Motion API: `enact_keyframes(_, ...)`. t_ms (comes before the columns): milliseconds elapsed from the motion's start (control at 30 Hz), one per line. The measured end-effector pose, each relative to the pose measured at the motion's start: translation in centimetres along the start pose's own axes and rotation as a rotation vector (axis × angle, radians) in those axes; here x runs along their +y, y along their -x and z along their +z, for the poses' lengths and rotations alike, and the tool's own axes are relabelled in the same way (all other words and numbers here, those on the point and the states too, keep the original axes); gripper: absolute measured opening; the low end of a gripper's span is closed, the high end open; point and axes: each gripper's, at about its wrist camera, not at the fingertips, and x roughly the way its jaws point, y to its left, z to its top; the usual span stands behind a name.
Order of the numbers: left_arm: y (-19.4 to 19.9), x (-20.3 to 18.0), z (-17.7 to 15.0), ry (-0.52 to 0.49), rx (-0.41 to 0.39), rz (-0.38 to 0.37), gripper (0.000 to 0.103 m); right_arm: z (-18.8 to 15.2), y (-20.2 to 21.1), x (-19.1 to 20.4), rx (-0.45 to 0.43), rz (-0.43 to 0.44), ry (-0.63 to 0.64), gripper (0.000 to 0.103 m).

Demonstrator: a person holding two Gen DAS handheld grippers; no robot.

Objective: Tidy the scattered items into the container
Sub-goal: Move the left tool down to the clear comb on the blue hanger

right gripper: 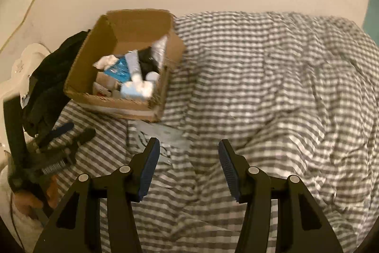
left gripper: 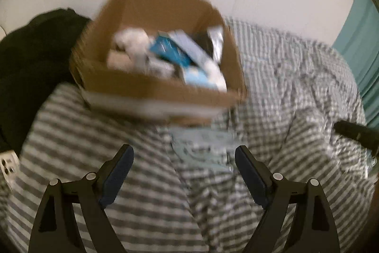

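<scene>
Left wrist view: we are holding our left gripper [left gripper: 183, 157] with its jaws spread wide and empty above the checked bedcover [left gripper: 296, 77], facing the cardboard box [left gripper: 151, 87] that is sitting on the bed near the wall. The box is already carrying a jumble of packets, a blue carton [left gripper: 170, 51] and white wrappers. Just in front of it a pale blue flat packet [left gripper: 201, 146] is lying on the cover, apparently the last stray item, though blur is hiding its detail. Our right gripper [right gripper: 188, 149] is likewise gaping empty, aimed at the same packet [right gripper: 163, 132]. A black garment [right gripper: 47, 87] is lying beside the box. We judge both tools are poised open for the next pick.
</scene>
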Motion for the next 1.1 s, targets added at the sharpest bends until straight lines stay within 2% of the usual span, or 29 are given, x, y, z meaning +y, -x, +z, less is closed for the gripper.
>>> enact_keyframes(133,-4.0,-1.2,-1.8,0.013,0.066,0.019,0.09,0.1,-1.9,-0.7,0.002,-0.027,0.007,0.052)
enact_keyframes(300,-9.5,-1.2,-3.2,0.055,0.143,0.051,0.09,-0.4,-5.1,-0.1,0.047,-0.052,0.102,0.052)
enact_keyframes(433,-11.8,-2.1,-2.9,0.009,0.12,0.102,0.09,-0.9,-7.5,0.8,0.087,-0.071,0.216,0.052)
enact_keyframes(600,-14.5,-2.3,-2.6,0.002,0.123,0.113,0.09,-0.6,-9.2,-0.1,0.114,-0.023,0.168,0.052)
enact_keyframes(633,-14.9,-2.3,-2.6,0.001,0.132,0.084,0.084,-0.6,-9.5,-0.5,0.123,-0.015,0.152,0.052)
enact_keyframes(700,-15.1,-2.0,-2.6,0.01,0.144,0.046,0.079,-0.6,-10.0,-0.9,0.13,-0.023,0.133,0.052)
enact_keyframes(933,-13.2,-1.8,-3.5,-0.015,0.185,-0.046,0.078,-0.7,-9.9,-0.7,0.128,-0.063,0.121,0.052)
enact_keyframes(1100,-10.2,-1.1,-3.9,-0.02,0.187,-0.051,0.078,-1.1,-9.2,0.3,0.118,-0.072,0.157,0.052)
